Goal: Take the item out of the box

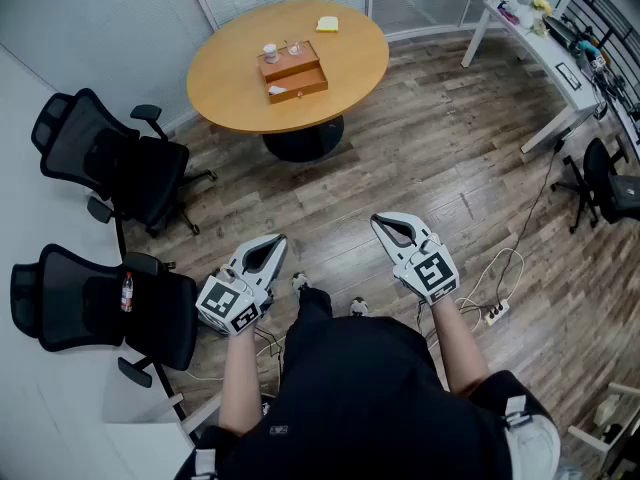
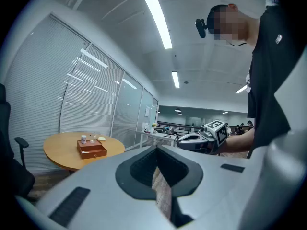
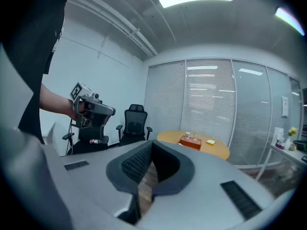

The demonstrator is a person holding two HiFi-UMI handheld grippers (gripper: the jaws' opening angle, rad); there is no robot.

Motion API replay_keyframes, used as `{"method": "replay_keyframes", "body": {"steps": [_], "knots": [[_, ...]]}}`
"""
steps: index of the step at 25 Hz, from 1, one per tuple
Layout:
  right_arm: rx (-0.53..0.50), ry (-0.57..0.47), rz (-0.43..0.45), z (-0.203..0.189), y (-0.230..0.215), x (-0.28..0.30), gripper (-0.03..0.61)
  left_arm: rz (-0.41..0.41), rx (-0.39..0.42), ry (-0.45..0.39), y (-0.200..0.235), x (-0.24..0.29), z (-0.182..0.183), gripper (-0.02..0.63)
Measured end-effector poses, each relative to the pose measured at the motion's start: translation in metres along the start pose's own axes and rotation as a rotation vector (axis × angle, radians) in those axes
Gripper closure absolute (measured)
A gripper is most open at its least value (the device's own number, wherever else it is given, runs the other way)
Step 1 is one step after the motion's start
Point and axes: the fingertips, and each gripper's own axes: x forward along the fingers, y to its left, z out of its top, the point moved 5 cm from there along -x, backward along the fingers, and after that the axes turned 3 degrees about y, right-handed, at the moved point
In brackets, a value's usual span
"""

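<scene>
A brown wooden box with its drawer pulled out stands on the round wooden table at the far side of the room. Something small and white lies in the drawer. A small white bottle stands on the box top. I hold both grippers in front of my body, far from the table. The left gripper is shut and empty, its jaws meeting at the tips. The right gripper also looks shut with nothing in it. The box shows small and distant in both gripper views.
Two black office chairs stand at the left by the wall. A white desk with clutter runs along the upper right, with another chair beside it. A power strip with cables lies on the wood floor at my right.
</scene>
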Motion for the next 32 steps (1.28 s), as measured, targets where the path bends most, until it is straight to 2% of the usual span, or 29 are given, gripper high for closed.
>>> {"method": "replay_keyframes", "body": {"steps": [12, 17, 32], "knots": [[0.012, 0.017, 0.0, 0.004, 0.002, 0.026, 0.574, 0.024, -0.018, -0.009, 0.029, -0.015, -0.001, 0.607], [0.046, 0.001, -0.024, 0.011, -0.003, 0.049, 0.574, 0.038, -0.028, 0.001, 0.067, -0.024, -0.003, 0.607], [0.043, 0.057, -0.1, 0.035, -0.01, 0.164, 0.574, -0.058, -0.047, 0.008, 0.189, -0.021, 0.003, 0.607]]}}
